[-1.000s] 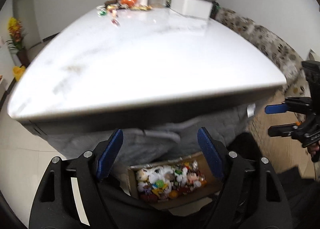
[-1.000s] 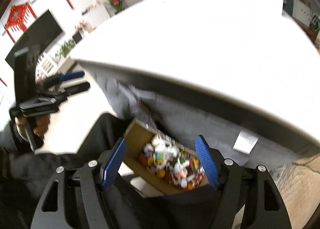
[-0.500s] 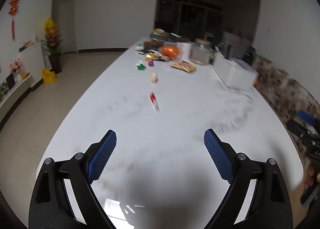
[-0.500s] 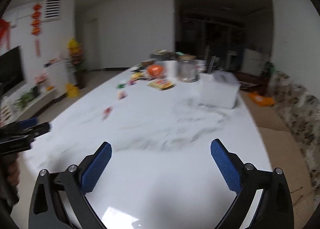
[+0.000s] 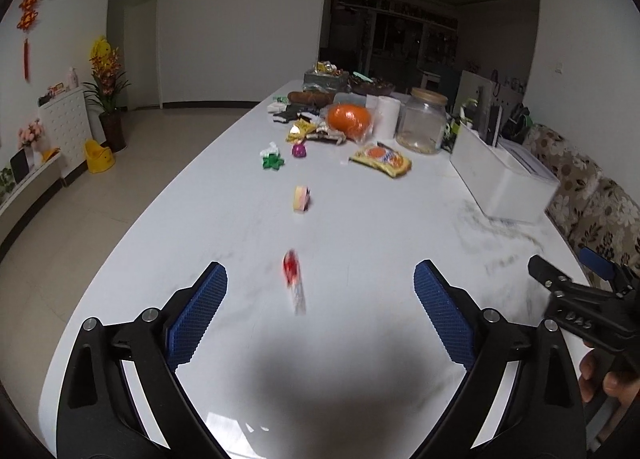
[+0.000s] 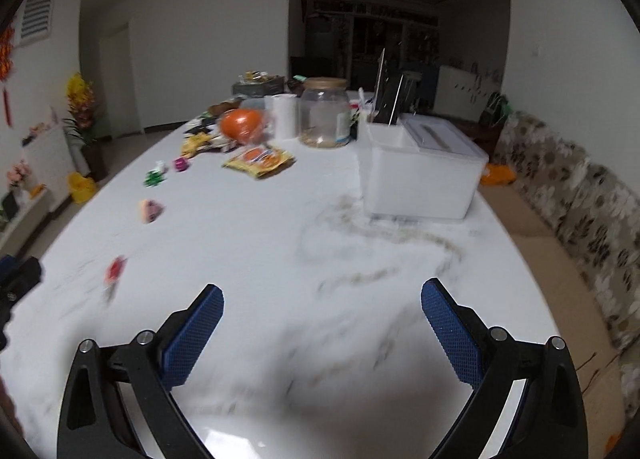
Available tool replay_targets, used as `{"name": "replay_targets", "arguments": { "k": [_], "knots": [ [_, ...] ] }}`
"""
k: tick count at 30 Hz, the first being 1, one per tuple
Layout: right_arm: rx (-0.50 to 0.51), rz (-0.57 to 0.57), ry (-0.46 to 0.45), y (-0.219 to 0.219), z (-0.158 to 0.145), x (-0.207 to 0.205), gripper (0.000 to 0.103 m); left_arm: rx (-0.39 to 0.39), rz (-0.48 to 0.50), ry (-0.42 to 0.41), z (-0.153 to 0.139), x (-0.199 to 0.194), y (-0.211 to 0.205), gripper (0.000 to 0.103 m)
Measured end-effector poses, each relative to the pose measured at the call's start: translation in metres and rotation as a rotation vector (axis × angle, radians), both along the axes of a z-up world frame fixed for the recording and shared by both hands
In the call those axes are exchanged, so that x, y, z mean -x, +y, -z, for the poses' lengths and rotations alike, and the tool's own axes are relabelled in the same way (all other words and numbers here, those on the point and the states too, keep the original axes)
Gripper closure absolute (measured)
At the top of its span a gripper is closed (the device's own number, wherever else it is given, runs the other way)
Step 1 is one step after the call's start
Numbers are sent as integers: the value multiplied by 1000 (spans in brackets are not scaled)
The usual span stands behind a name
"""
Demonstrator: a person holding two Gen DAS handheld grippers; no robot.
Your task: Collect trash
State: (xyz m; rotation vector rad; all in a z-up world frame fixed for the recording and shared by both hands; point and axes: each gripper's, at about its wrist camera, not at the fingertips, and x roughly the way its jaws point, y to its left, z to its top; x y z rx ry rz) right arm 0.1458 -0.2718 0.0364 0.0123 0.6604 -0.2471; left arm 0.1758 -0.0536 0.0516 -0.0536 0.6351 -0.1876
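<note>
Several sweet wrappers lie along the white marble table [image 5: 224, 227]: a red one [image 5: 292, 275] nearest, then a pink-yellow one [image 5: 301, 199], a green one [image 5: 273, 161] and a magenta one [image 5: 299, 150]. A yellow-orange snack packet [image 5: 382, 159] lies further right. My left gripper [image 5: 320, 271] hovers over the near end, jaws opening, nothing between the pads; the red wrapper lies just ahead of the gap. My right gripper [image 6: 323, 290] is open and empty, to the right of the red wrapper [image 6: 115, 269].
A white box [image 6: 416, 179] stands on the right half of the table. Behind it are a glass jar [image 6: 324, 115], a paper roll [image 6: 285, 115] and an orange fruit [image 6: 242, 125]. A flowered sofa [image 6: 580, 199] runs along the right side.
Both grippers have risen from the cardboard box of wrappers below the table edge to above the tabletop, and their jaws have spread wider.
</note>
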Motion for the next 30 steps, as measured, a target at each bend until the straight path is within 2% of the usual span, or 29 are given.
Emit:
{"name": "replay_targets", "arguments": {
  "k": [2,5,10,16,20,27,30],
  "knots": [
    [23,20,4,-2,3,-20,5,18,-2,-8,-1,-12,-2,11],
    [1,47,12,-7,10,-42,5,20,-14,-37,-1,-32,-7,10],
    [-50,69,-1,-10,21,-48,5,-17,-35,-54,7,-54,-14,10],
    [-16,44,19,1,32,-45,5,-52,-37,-18,27,-57,-14,10],
    [0,28,17,8,34,-44,5,-74,-30,-40,28,-51,-17,10],
    [-16,49,29,5,40,-44,5,-31,-1,22,37,-55,-18,10],
    [-15,56,27,4,40,-44,5,-35,-10,16,37,-54,-18,10]
  ]
}}
